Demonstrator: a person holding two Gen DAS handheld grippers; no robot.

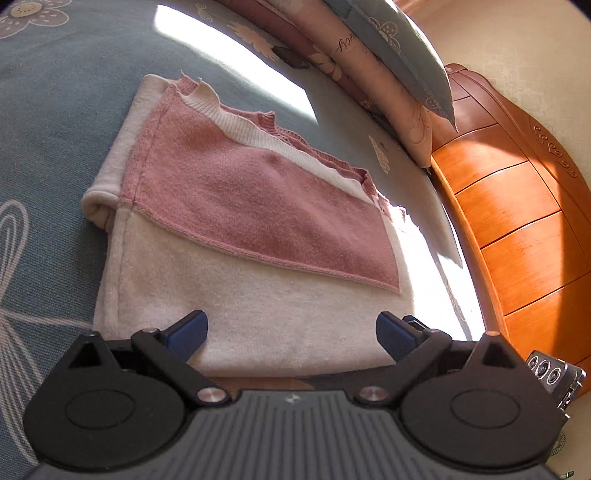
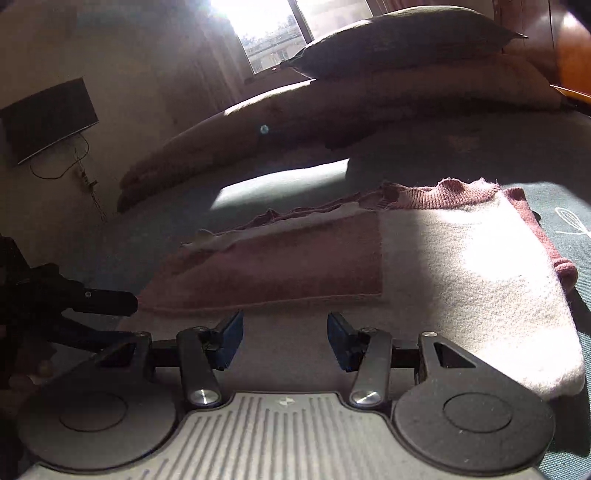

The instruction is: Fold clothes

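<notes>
One sweater (image 1: 236, 236), pink and cream, lies folded into a rough rectangle on the blue flowered bedspread (image 1: 55, 129). In the left wrist view, a cream sleeve roll sits at its left edge, the pink panel crosses the middle with the ribbed collar along the far side, and bright sun washes out the right edge. The left gripper (image 1: 291, 332) hangs over the near cream hem with its blue fingers (image 1: 186, 334) spread wide and holding nothing. Right of the sweater are stacked pillows (image 1: 388, 55) and an orange wooden headboard (image 1: 517, 229).

In the right wrist view, a dark screen (image 2: 48, 118) hangs on the wall at left, and the left gripper shows as a black shape (image 2: 74, 302) beside the sweater (image 2: 443, 266). The right gripper (image 2: 285, 338) hovers above the near hem, fingers parted and empty. Pillows (image 2: 406, 48) rise behind, below a bright window (image 2: 266, 29).
</notes>
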